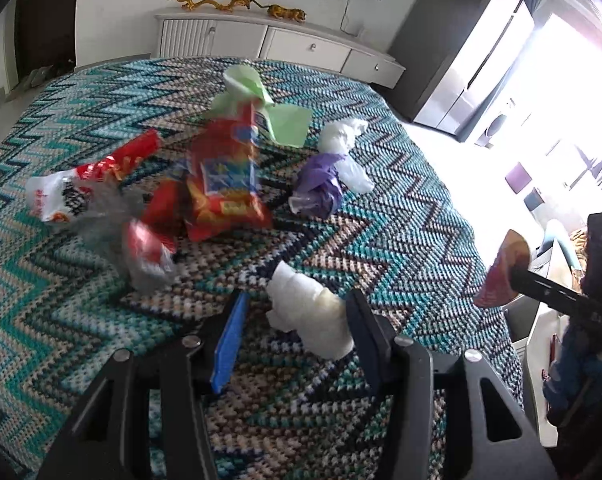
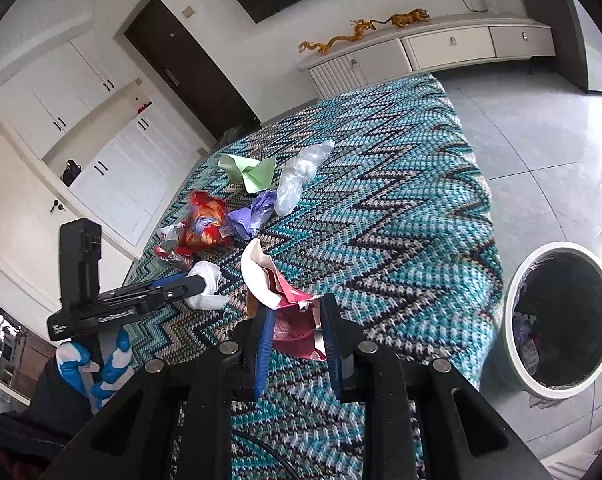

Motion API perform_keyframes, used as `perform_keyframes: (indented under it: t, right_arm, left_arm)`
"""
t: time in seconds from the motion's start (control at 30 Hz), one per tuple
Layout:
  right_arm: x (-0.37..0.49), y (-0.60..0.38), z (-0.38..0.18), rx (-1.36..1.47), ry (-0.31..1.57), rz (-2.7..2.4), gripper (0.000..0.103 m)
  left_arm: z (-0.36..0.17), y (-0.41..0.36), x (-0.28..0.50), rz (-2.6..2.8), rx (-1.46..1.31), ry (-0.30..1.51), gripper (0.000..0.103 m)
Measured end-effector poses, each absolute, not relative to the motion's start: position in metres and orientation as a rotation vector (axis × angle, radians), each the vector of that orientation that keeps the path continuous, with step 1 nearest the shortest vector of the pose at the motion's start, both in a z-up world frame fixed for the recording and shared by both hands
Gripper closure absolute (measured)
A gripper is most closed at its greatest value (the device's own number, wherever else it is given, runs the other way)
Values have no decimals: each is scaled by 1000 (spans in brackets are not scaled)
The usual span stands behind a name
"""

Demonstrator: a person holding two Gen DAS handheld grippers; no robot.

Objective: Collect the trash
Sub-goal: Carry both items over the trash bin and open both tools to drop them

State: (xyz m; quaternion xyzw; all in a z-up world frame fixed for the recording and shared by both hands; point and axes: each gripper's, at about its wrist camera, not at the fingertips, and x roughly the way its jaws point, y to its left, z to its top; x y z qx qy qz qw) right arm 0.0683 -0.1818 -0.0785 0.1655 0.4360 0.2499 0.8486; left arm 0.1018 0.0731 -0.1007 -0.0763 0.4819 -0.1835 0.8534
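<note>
**Trash on the bed, bin on the floor**

The right gripper (image 2: 295,322) was clamped on a pink-and-white wrapper (image 2: 279,298) above the zigzag blanket (image 2: 401,208). The left gripper (image 1: 297,320) stood wide open around a white tissue wad (image 1: 309,316). The white bin (image 2: 559,320) beside the bed held crumpled scraps.

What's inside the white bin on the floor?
The bin holds a dark liner and some crumpled trash along its left side, purple and reddish bits. The deeper part is too dark to see, so how much is underneath stays hidden.
</note>
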Motion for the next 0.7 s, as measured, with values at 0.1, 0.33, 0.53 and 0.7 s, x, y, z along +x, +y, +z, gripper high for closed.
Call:
perform_keyframes:
  t: [0.1, 0.33, 0.53, 0.7]
  right_arm:
    - [61, -189, -76, 354, 903, 516, 81]
    - [49, -209, -74, 384, 869, 498, 81]
    - [32, -227, -65, 410, 812, 486, 81]
    - [15, -252, -49, 434, 740, 452, 81]
  left_arm:
    - [-103, 61, 100, -394, -121, 1017, 73]
    - [-86, 61, 87, -358, -146, 958, 85]
    - [-38, 55, 73, -375, -130, 861, 85]
    - [2, 32, 67, -441, -124, 790, 85]
